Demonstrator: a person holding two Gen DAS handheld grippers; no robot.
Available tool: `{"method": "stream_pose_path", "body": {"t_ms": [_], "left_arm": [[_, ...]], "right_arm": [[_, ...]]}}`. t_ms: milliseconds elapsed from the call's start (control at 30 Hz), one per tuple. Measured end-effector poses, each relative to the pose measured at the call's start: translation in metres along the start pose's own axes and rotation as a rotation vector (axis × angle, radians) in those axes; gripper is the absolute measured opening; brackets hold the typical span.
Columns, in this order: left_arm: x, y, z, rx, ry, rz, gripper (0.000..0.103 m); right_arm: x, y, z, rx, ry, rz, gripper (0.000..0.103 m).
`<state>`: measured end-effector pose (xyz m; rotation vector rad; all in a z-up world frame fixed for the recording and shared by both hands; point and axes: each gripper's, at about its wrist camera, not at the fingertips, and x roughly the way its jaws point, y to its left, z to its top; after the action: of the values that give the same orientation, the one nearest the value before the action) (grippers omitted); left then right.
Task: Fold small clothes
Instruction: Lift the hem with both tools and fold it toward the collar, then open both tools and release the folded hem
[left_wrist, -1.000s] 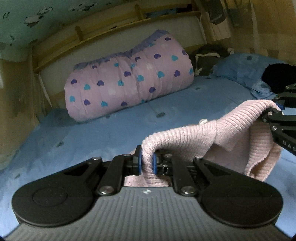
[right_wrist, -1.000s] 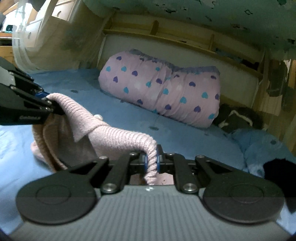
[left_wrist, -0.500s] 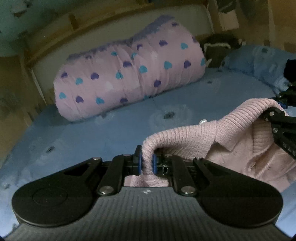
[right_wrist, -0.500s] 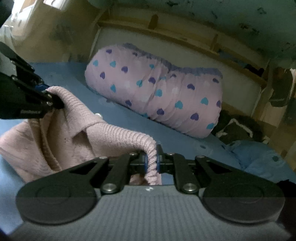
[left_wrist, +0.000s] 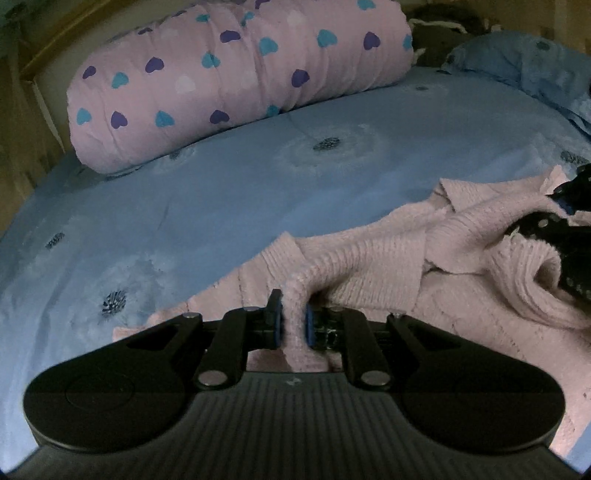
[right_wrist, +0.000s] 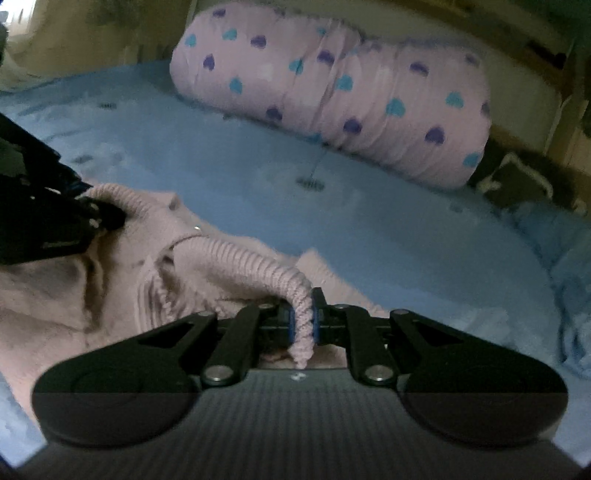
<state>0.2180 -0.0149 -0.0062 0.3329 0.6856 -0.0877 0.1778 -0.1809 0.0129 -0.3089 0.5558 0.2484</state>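
Now two claws, left claw and right claw, pinch one pink sweater.

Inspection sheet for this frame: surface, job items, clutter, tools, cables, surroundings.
Surface: blue bedsheet, floral print, lightly wrinkled.
Job's things: pink knit sweater lying bunched on the sheet, ribbed edges pinched at two points.
Clutter: rolled pink heart-print duvet; blue pillow; dark garment by the duvet.
Grippers: left tool shut on sweater; right tool shut on sweater.
Cables: nothing seen.
Surroundings: wooden bed frame, dim light.
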Motion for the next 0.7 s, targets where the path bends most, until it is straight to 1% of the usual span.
{"method": "stream_pose_path", "body": {"t_ms": [100, 133, 167, 200, 233, 267, 333, 433, 533, 700], "left_arm": [[-0.009, 0.001, 0.004, 0.006, 0.01, 0.005, 0.023], [-0.013, 0.002, 0.006, 0.002, 0.009, 0.007, 0.03], [-0.02, 0.003, 0.008, -0.002, 0.005, 0.01, 0.039], [-0.027, 0.005, 0.009, -0.007, -0.004, 0.015, 0.044], [-0.034, 0.007, 0.011, -0.011, -0.016, 0.019, 0.055], [-0.042, 0.008, 0.014, -0.013, -0.028, 0.021, 0.06], [-0.059, 0.011, 0.017, -0.015, -0.049, 0.02, 0.063], [-0.084, 0.013, 0.017, -0.012, -0.063, 0.018, 0.068], [-0.106, 0.014, 0.013, -0.011, -0.064, 0.017, 0.069], [-0.132, 0.018, -0.002, -0.055, -0.03, 0.001, 0.07]], "right_arm": [[0.0, -0.002, 0.001, 0.014, 0.005, 0.014, 0.015], [-0.002, -0.003, 0.003, 0.023, 0.006, 0.02, 0.016], [-0.003, -0.006, 0.005, 0.034, 0.006, 0.024, 0.02], [-0.007, -0.008, 0.007, 0.046, -0.001, 0.029, 0.025], [-0.012, -0.01, 0.009, 0.058, -0.012, 0.029, 0.035], [-0.017, -0.013, 0.01, 0.067, -0.024, 0.027, 0.046], [-0.029, -0.016, 0.013, 0.075, -0.05, 0.017, 0.053], [-0.044, -0.019, 0.015, 0.076, -0.062, 0.013, 0.053], [-0.06, -0.021, 0.015, 0.086, -0.072, 0.007, 0.053], [-0.085, -0.018, 0.007, 0.108, -0.07, 0.016, 0.053]]}}
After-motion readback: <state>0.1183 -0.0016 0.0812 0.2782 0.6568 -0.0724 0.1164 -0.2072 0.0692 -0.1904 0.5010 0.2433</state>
